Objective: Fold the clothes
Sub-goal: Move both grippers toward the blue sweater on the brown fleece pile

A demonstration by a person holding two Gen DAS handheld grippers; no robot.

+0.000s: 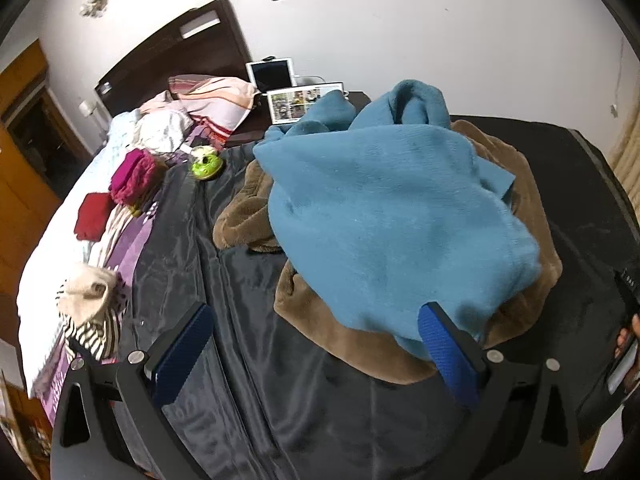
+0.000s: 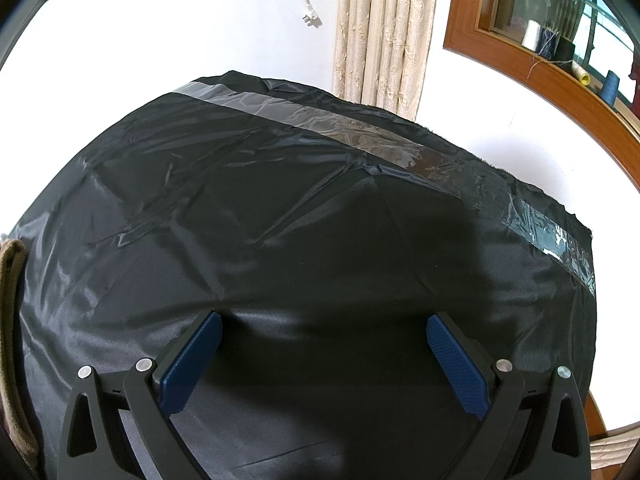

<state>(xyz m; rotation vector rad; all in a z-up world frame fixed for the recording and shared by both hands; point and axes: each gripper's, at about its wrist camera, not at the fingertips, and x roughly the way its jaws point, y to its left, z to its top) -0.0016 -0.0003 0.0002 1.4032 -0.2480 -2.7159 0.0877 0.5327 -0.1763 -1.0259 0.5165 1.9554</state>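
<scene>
My left gripper [image 1: 316, 316] hung released, jaws spread wide with nothing between them, over the black cloth [image 1: 248, 360] covering the table. Just ahead of its right finger lay the blue garment [image 1: 384, 208], crumpled and heaped on top of a brown garment [image 1: 332, 328] whose edge reached toward that finger. Farther off to the left sat a striped bundle [image 1: 92, 312], then a red piece [image 1: 94, 216] and a magenta one [image 1: 134, 176] on the bed [image 1: 52, 248], with a green toy [image 1: 206, 166] beyond. My right gripper [image 2: 324, 324] was likewise released and held nothing, above bare black cloth; a brown edge [image 2: 12, 280] showed far to its left, a strip of clear tape [image 2: 360, 132] ahead, and a curtain [image 2: 384, 36] behind that.
</scene>
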